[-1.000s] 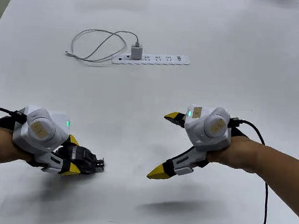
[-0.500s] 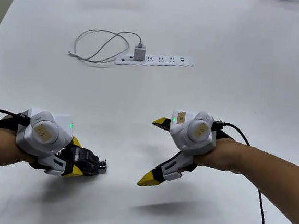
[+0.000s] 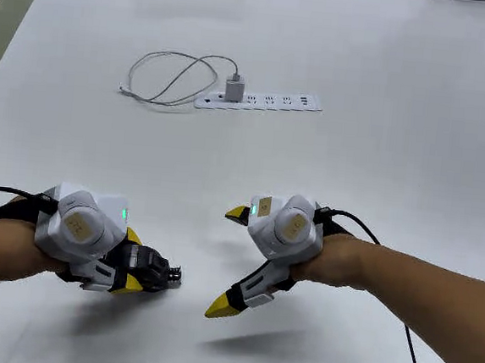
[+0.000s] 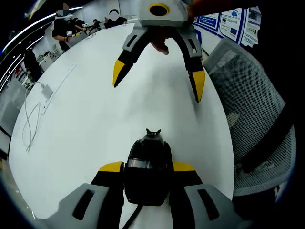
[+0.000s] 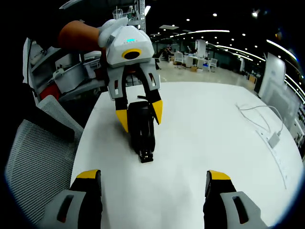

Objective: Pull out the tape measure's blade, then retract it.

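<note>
Black tape measure [image 4: 147, 167] clamped by left gripper [image 5: 139, 114]; right gripper [image 3: 227, 261] gapes.

Black tape measure [image 4: 147, 164] sits upright on the white table [image 4: 81, 124], blade retracted.

Looks like a big open-plan office or lab hall. Has a wide white table [image 3: 386, 92] with a power strip [image 3: 266, 101], a plugged-in charger [image 3: 234, 88] and a looped white cable [image 3: 168, 80] on top. Shows a grey mesh chair [image 4: 252, 95] just beside the table's edge — office seating. Farther back: long rows of ceiling lights [image 5: 209, 31], more desks [image 5: 190, 61], people [image 4: 62, 29] beyond the table, blue-and-white posters [image 4: 233, 19] on a wall.
</note>
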### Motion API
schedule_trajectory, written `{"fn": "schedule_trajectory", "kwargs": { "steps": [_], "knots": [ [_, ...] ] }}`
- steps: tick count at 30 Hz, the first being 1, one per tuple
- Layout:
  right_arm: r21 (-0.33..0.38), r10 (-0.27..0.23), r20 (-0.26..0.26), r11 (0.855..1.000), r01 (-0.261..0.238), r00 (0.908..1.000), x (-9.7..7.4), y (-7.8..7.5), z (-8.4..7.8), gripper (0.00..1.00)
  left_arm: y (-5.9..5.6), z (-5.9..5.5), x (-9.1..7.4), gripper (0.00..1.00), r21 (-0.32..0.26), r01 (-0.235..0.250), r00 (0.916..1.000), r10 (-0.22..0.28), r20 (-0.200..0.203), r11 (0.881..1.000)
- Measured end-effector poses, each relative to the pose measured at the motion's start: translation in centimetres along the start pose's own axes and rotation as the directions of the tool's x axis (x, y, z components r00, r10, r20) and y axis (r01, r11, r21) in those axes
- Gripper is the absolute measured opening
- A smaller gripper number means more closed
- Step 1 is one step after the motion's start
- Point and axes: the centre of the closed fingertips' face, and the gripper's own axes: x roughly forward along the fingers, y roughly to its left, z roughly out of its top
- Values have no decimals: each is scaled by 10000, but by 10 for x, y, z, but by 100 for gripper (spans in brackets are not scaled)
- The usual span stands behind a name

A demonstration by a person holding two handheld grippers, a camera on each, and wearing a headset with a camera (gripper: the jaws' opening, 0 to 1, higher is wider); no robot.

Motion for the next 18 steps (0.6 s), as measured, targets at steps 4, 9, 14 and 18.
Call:
{"fn": "schedule_trajectory", "kwargs": {
  "steps": [4,9,14,18],
  "knots": [
    [-126,90,-35,9999,-91,10000,6,1,3,85,1,0,1,32,-233,40,10000,-39,49,9997],
    [-254,227,-64,9994,-229,9997,14,2,6,78,-1,0,0,32,-375,2,9999,3,109,9993],
    [-394,327,-138,9987,-333,9994,25,3,6,71,0,0,0,32,-309,34,9999,-31,102,9995],
    [-709,461,-312,9963,-483,9984,35,6,5,62,-1,0,0,32,-316,54,10000,-51,85,9995]
  ]
}}
